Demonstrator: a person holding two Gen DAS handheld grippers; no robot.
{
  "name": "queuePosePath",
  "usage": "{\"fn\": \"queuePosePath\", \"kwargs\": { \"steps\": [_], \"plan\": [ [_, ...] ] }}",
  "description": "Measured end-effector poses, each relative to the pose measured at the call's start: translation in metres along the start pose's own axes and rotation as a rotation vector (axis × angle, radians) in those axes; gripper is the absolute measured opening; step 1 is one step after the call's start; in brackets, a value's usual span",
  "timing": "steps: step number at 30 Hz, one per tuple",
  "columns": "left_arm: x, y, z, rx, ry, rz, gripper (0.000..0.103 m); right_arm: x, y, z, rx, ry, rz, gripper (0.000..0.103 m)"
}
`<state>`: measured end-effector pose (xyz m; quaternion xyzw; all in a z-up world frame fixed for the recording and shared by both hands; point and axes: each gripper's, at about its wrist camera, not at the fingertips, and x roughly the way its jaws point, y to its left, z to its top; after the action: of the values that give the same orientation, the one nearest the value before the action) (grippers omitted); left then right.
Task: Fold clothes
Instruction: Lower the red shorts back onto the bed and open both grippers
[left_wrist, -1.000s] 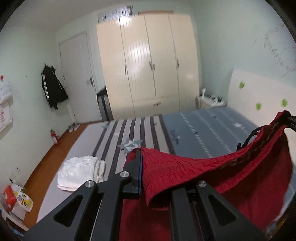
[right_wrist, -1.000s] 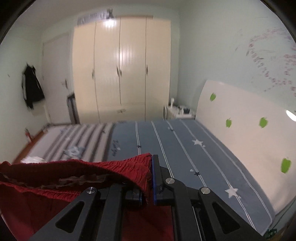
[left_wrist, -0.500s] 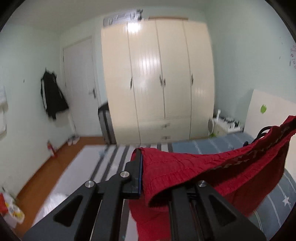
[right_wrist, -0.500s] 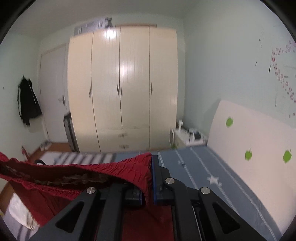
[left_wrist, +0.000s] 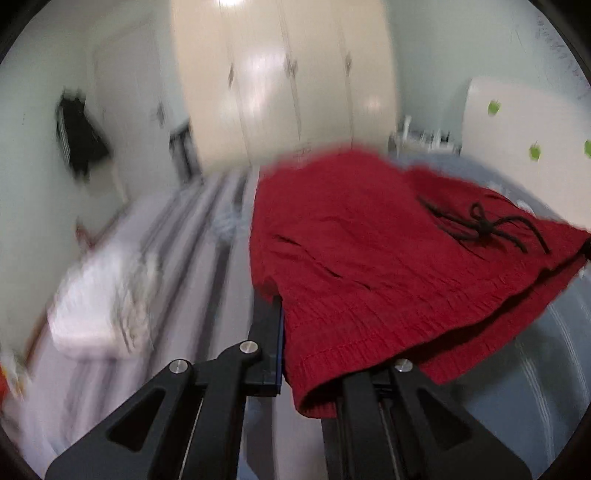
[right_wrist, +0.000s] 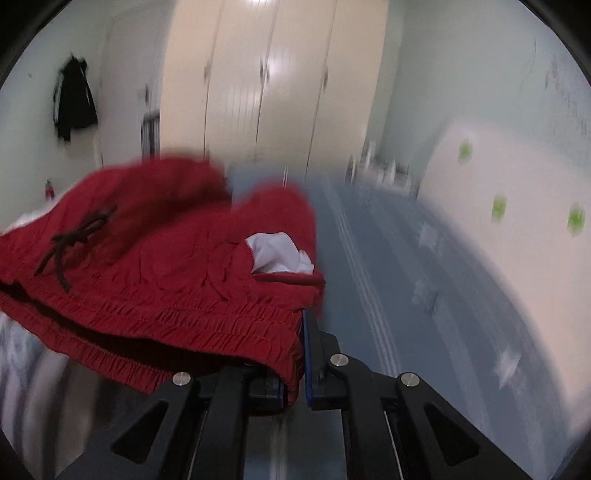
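Observation:
Red shorts (left_wrist: 354, 243) with an elastic waistband and a black drawstring (left_wrist: 484, 225) spread out in the air above the bed, legs flung forward. My left gripper (left_wrist: 284, 332) is shut on the left end of the waistband. My right gripper (right_wrist: 300, 354) is shut on the right end of the waistband of the shorts (right_wrist: 166, 266). A white pocket lining (right_wrist: 280, 254) sticks out near the right gripper. The drawstring (right_wrist: 74, 240) shows in the right wrist view too. Both views are motion-blurred.
The bed (left_wrist: 517, 369) has a blue and grey striped sheet with stars. Folded white clothes (left_wrist: 96, 295) lie on its left side. A white headboard (right_wrist: 498, 258) with green dots stands at the right. A cream wardrobe (left_wrist: 288, 81) and a hanging black jacket (left_wrist: 79, 144) are behind.
Both grippers swung down toward the bed with the waistband. The shorts, which hung below the grippers, have flipped forward and spread out flat in front of them.

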<state>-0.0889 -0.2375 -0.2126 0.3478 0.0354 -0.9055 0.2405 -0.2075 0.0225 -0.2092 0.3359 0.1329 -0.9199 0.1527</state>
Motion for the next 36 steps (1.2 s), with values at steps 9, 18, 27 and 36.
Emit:
{"fn": "queuePosePath", "kwargs": {
  "steps": [9,18,27,36],
  "plan": [
    [-0.023,-0.008,-0.186,-0.14,0.221,0.049,0.004,-0.009,0.053,-0.206,-0.092,0.243,-0.078,0.006],
    [-0.08,-0.007,-0.221,-0.13,0.306,0.014,0.008,-0.057,0.046,-0.243,-0.084,0.364,-0.019,0.01],
    [-0.141,0.03,-0.213,-0.22,0.313,-0.106,0.068,-0.117,0.012,-0.253,-0.022,0.414,0.078,0.064],
    [-0.169,0.013,-0.237,-0.145,0.435,-0.129,0.071,-0.156,-0.004,-0.275,-0.044,0.51,0.099,0.068]
  ]
}}
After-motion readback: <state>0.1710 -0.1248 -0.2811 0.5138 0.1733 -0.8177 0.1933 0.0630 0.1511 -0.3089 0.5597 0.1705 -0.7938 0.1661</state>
